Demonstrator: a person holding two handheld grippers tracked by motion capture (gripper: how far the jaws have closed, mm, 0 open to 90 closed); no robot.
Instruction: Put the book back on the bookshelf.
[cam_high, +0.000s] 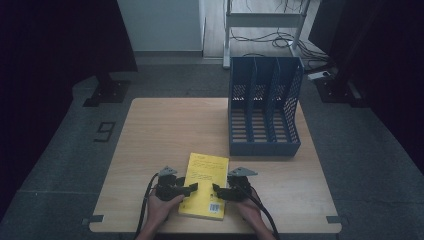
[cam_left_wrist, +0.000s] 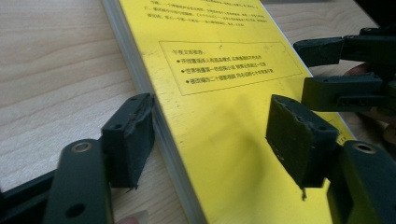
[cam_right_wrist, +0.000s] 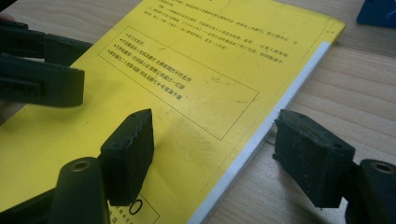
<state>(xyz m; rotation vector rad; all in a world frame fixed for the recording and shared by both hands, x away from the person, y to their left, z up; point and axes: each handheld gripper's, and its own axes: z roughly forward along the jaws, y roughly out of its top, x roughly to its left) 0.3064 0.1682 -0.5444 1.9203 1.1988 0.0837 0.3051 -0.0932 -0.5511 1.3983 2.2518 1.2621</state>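
Open tongs (cam_high: 191, 188) astride yellow book (cam_high: 205, 185)

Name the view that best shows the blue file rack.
The high view: the blue file rack stands whole and upright on the table's far right, three compartments visible. The right gripper view catches a blue corner. The left gripper view faces the yellow book.

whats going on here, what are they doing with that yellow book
A person at a wooden table holds a gripper in each hand, both set at a yellow book lying flat near the front edge. The left gripper straddles the book's left edge and the right gripper its right edge. Both have their jaws open, so nothing is gripped. A blue file rack stands empty at the far right of the table.
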